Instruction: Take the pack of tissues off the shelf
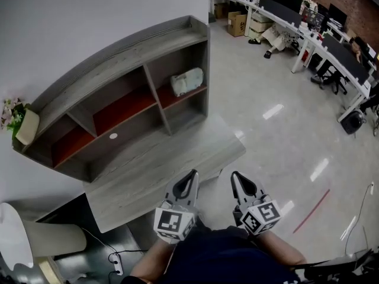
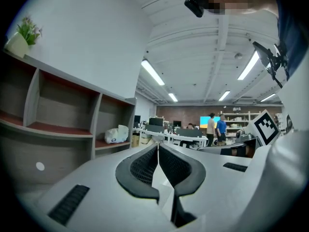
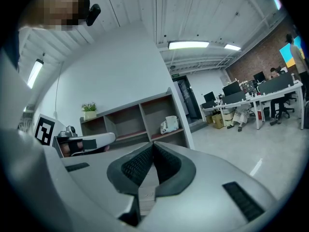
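Observation:
The pack of tissues [image 1: 187,80], white and soft, lies in the upper right compartment of the grey wooden shelf [image 1: 142,49]. It also shows in the left gripper view as the tissues [image 2: 116,134] and in the right gripper view as the tissues [image 3: 169,124]. My left gripper [image 1: 193,175] and right gripper [image 1: 235,176] are side by side near the front edge of the low grey table [image 1: 136,176], well short of the shelf. Both point level toward it. The left gripper [image 2: 158,146] is shut and empty, its pads meeting at the tips. The right gripper [image 3: 153,145] is shut and empty too.
A potted plant [image 1: 18,120] stands on the shelf's left end. A white lamp shade [image 1: 35,238] and a power strip [image 1: 116,267] are at the lower left. Office desks [image 1: 323,37] with monitors and seated people fill the far right, across a glossy floor [image 1: 278,135].

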